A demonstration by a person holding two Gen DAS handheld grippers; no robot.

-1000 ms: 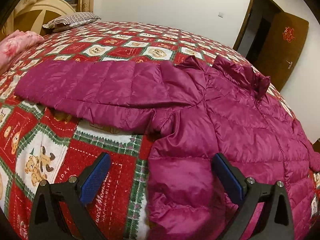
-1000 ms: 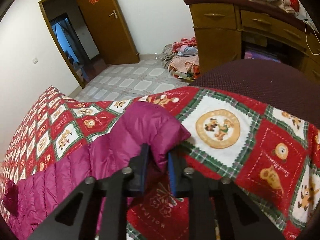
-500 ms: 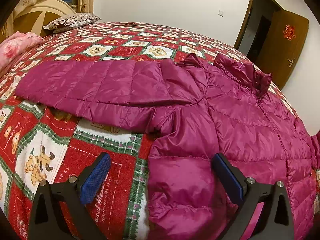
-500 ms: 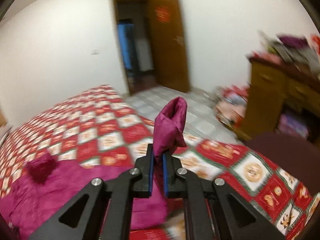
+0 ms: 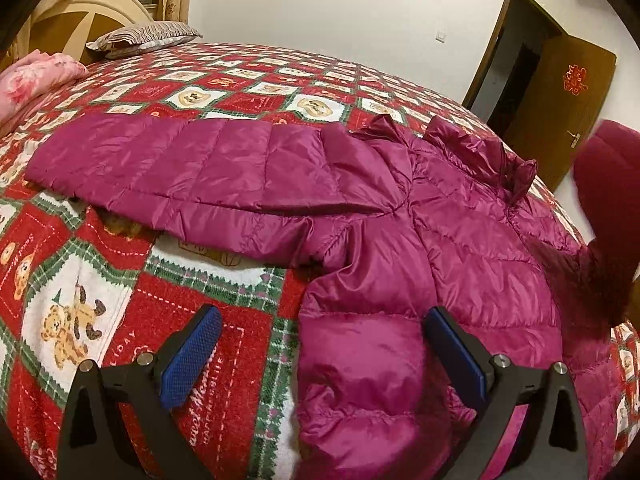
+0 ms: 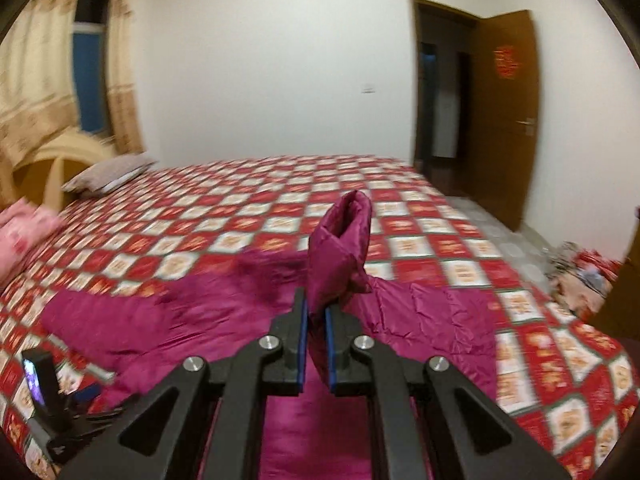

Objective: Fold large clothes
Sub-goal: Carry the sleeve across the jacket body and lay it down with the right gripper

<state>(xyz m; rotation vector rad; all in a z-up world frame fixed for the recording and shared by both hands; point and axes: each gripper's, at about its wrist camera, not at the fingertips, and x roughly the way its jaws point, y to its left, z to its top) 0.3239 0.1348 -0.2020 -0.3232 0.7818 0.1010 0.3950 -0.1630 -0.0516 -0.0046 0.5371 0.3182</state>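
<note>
1. The purple jacket (image 5: 400, 240) lies spread on the bed (image 5: 248, 88), filling the middle and right of the left wrist view, one sleeve stretched toward the left edge.
2. Its other sleeve cuff (image 6: 340, 256), a second ago flat on the bed, now stands lifted at the centre of the right wrist view.
3. The right gripper (image 6: 316, 344) has its jaws clamped on that cuff; the fold across the body seems underway.
4. The left gripper (image 5: 320, 352) hovers over the hem, jaws wide apart, holding nothing.

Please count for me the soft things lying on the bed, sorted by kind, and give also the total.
Jacket (magenta, quilted): 1
Pillow (striped, by the headboard): 1
Pink bedding bundle: 1
Bed cover (red patchwork with bears): 1
Total: 4
</note>
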